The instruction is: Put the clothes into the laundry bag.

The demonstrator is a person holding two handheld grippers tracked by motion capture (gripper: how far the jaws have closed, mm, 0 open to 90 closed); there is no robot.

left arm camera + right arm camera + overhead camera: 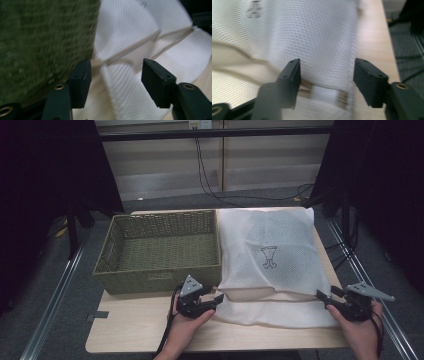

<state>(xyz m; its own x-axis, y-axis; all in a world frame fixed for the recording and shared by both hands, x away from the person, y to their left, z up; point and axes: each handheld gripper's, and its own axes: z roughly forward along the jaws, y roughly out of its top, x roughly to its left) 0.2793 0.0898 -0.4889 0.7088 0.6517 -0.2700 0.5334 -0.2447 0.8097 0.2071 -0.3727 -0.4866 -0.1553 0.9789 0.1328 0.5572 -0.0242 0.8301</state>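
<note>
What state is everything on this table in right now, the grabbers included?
White mesh garment: lying flat on the table, folded, near hem doubled over.
Green woven basket: upright, nothing inside, beside the garment.
Left gripper: jaws open, at the garment's near left corner, not pinching it.
Right gripper: jaws open, at the garment's near right corner, not pinching it.

White mesh bag (267,257) beside green basket (160,251)
</note>
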